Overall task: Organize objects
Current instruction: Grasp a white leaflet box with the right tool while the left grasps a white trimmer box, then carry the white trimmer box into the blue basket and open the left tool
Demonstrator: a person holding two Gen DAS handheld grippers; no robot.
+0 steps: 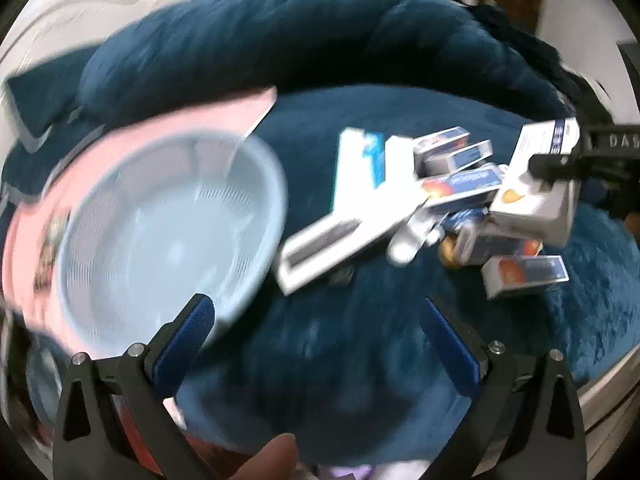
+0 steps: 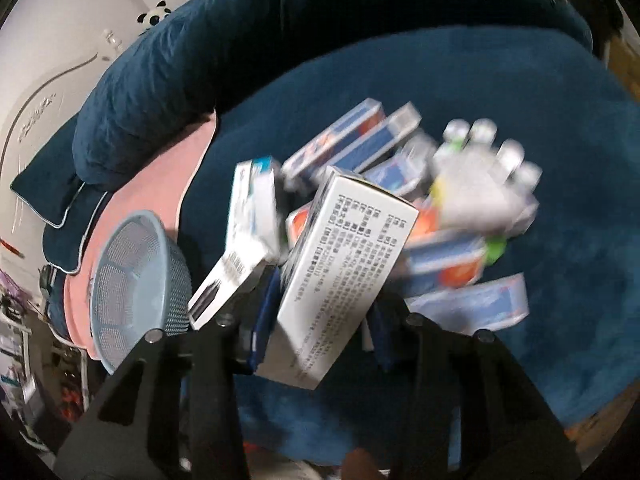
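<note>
A pile of small medicine boxes (image 1: 460,184) lies on the dark blue seat cushion (image 1: 320,340). A pale blue mesh basket (image 1: 160,240) sits on a pink cloth (image 1: 224,116) to the left. My left gripper (image 1: 316,320) is open and empty, above the cushion between basket and pile. My right gripper (image 2: 324,304) is shut on a white box with black print (image 2: 348,268), held above the pile (image 2: 420,208). In the left wrist view this box (image 1: 536,184) shows at the right, held by the right gripper's fingers (image 1: 560,164). The basket also shows in the right wrist view (image 2: 136,280).
A thick blue backrest cushion (image 1: 300,40) curves behind the seat. A white wall (image 2: 60,40) stands beyond it, with a small panda figure (image 2: 154,16). Cluttered shelves (image 2: 20,340) are at the far left. A pack of small bottles (image 2: 480,176) lies in the pile.
</note>
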